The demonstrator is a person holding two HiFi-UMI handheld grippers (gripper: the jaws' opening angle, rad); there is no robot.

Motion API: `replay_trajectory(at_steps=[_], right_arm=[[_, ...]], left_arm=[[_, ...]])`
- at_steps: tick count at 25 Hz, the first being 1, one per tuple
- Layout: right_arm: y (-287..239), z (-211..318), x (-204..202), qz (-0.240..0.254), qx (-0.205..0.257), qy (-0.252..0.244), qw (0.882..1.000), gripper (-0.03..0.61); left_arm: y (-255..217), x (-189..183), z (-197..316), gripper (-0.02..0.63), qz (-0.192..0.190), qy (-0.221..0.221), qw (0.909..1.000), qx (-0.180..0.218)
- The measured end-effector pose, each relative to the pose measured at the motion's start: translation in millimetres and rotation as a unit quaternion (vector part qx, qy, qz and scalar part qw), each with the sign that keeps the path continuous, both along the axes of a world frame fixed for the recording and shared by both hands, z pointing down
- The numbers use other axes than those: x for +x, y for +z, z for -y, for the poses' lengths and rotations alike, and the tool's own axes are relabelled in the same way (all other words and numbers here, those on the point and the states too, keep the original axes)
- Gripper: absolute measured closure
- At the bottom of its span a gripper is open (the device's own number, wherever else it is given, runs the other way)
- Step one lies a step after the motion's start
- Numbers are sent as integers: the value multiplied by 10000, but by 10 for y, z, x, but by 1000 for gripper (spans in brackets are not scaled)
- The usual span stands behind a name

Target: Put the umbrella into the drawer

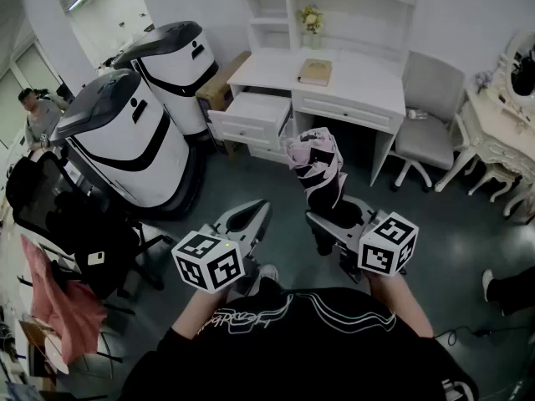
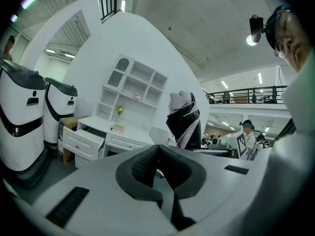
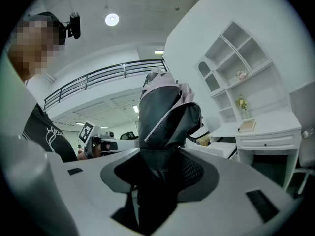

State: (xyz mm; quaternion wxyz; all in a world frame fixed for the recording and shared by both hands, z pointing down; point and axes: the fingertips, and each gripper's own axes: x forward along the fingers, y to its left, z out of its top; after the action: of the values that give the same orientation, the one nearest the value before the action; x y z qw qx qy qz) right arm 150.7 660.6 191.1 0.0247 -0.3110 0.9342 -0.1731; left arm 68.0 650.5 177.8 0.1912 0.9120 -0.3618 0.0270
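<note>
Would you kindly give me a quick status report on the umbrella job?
Left hand-held gripper shut, empty. Right hand-held gripper clamps folded umbrella, upright. Drawer open ahead; white robot beside it.

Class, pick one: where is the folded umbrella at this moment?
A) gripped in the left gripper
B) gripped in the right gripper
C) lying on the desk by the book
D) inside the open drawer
B: the right gripper clamps the umbrella by its lower end, well short of the open drawer.
</note>
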Motion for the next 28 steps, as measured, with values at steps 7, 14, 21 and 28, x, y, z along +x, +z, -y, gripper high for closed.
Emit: replay_trajectory(at_steps=[7,14,21,28], right_arm=[[-12,6,1,34,-37,-31,10000,359],[53,54,17,503,-100,-127,9986,357],[220,297,46,775,-66,35,9970,356],[290,1070,-75,712,-238,42,9972,354]], left_arm=[[-10,29,29,594,63,64,9999,-46],[116,70,147,594,95,186,9997,-95],[277,5,396,594,-38,143,9999,47],[359,-140,1208,594,-155,121,9997,-172]])
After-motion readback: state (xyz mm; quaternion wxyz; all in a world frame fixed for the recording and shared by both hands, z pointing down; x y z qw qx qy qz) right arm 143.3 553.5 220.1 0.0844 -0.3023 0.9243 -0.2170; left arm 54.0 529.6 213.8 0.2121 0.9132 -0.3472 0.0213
